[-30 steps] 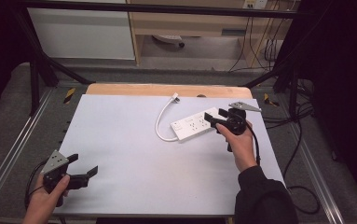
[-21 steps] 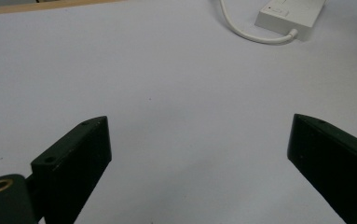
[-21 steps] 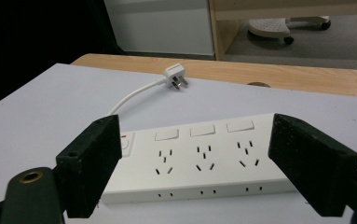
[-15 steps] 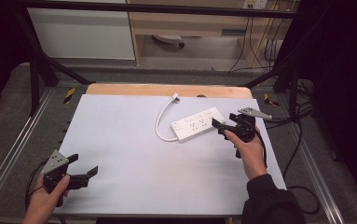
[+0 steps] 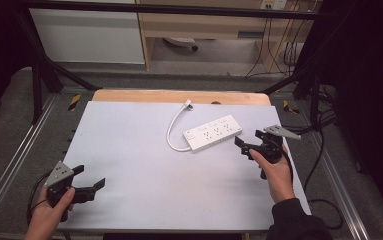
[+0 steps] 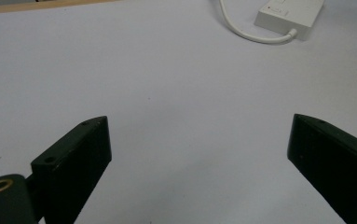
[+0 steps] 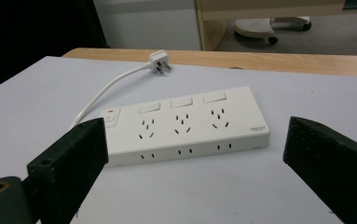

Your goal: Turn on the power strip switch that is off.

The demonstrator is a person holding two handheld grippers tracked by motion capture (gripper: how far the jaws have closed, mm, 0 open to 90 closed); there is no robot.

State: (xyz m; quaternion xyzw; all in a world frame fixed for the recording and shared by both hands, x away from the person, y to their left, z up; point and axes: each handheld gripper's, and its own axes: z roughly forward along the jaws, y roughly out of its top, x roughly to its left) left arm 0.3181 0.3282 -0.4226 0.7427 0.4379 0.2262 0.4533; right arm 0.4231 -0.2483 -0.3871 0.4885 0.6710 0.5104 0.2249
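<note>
Pale table, dark surrounding room

Power strip on table, plug behind it, right tool just beside

A white power strip lies flat on the pale tabletop, sockets up, with three outlets, three switches and a red-marked button at one end. Its white cord curves back to a plug resting near the wooden edge.

lab: black frame rig round table, cables on floor
</note>
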